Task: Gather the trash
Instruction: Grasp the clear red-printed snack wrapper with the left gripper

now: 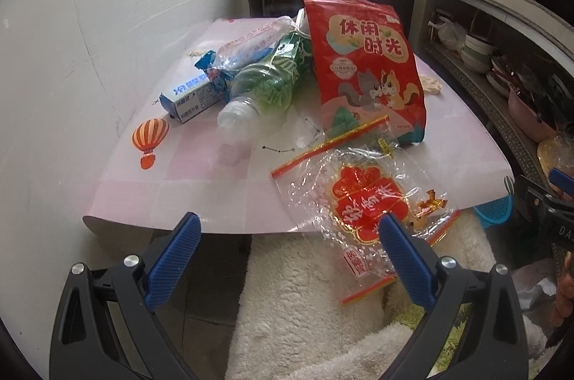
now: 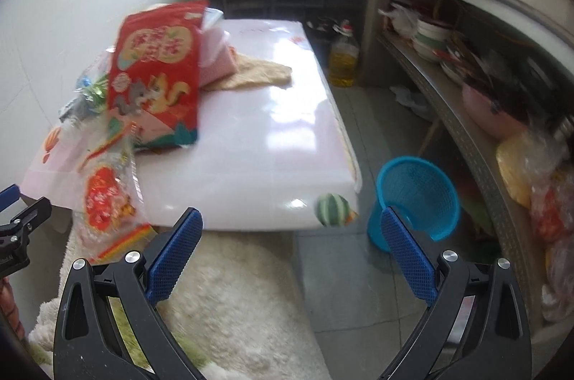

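Trash lies on a pink table [image 1: 186, 186]: a red snack bag [image 1: 366, 64] standing upright, a green plastic bottle [image 1: 265, 82] on its side, a small blue-and-white box [image 1: 190, 98], clear wrappers [image 1: 251, 39], and a clear bag with a red label [image 1: 362, 200] hanging over the near edge. My left gripper [image 1: 290, 258] is open just in front of that edge, holding nothing. My right gripper [image 2: 292, 254] is open too, near the table's [image 2: 258, 143] right corner. The red snack bag [image 2: 158, 75] and red-label bag [image 2: 107, 197] show at its left.
A blue mesh basket [image 2: 418, 200] stands on the floor right of the table. A fluffy white rug [image 2: 233, 304] lies below the near edge. Shelves [image 2: 466, 114] with bowls run along the right. An oil bottle [image 2: 344, 61] stands on the floor at the back. A beige cloth [image 2: 251, 75] lies on the table.
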A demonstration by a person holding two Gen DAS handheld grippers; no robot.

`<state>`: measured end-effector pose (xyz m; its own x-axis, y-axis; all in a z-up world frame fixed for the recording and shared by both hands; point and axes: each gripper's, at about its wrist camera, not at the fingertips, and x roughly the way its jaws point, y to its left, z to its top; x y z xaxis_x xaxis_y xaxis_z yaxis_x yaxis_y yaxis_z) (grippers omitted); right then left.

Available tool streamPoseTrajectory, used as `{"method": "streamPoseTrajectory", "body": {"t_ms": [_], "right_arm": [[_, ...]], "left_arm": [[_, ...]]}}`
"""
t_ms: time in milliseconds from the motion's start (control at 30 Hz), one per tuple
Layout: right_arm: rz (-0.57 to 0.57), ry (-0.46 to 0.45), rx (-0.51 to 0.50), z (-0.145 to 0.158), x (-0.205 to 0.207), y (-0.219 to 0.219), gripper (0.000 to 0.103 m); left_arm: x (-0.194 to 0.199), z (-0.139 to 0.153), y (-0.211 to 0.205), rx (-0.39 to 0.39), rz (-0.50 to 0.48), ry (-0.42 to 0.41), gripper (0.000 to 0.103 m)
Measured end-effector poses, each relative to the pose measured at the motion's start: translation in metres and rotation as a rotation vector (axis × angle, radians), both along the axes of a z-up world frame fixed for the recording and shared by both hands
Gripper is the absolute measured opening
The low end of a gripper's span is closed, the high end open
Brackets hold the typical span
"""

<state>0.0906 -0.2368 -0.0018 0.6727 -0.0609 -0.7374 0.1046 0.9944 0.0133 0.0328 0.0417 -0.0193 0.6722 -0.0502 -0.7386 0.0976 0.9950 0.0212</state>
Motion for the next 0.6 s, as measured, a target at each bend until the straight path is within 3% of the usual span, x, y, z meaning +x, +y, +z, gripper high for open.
{"method": "streamPoseTrajectory", "body": {"t_ms": [167, 300, 433, 600], "right_arm": [[0.157, -0.021, 0.023, 0.001, 0.015, 0.033, 0.083], [0.301, 0.011, 0.091, -0.010, 0.029, 0.060, 0.065], [0.359, 0.101, 0.145, -0.031, 0.043, 0.075, 0.043], [0.385, 0.127, 0.146, -0.039, 0.049, 0.078, 0.033]], "left_arm": [[0.003, -0.008, 0.017, -0.161, -0.068, -0.002, 0.097], [0.008, -0.016, 0.022, -0.272, -0.112, 0.043, 0.095], [0.020, -0.030, 0.026, -0.396, -0.137, 0.143, 0.080], [0.037, -0.053, 0.024, -0.488, -0.142, 0.279, 0.061]]}}
